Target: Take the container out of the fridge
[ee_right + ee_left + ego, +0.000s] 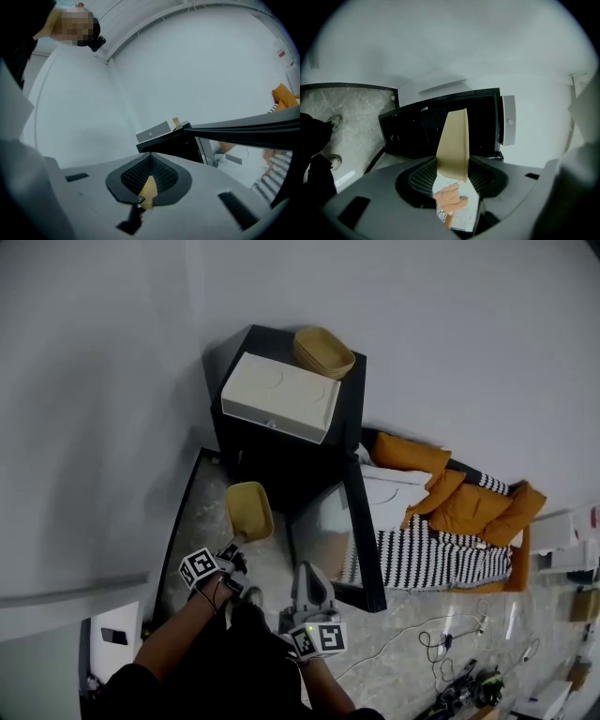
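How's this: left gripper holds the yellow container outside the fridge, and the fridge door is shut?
Wrong on the door: the fridge door stands open, per the head view. The left gripper does hold the yellow container outside the fridge.

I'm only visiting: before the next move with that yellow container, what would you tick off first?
1. Left gripper grip on the container: ok, the jaws clamp its tan wall.
2. Container clear of the fridge: ok, it hangs outside, left of the door.
3. Door shut: not ok, it stands open.
4. Right gripper free to help: ok, jaws together, nothing clamped.
5. Room to set it on the fridge top: cannot tell; a white box and a basket sit there.
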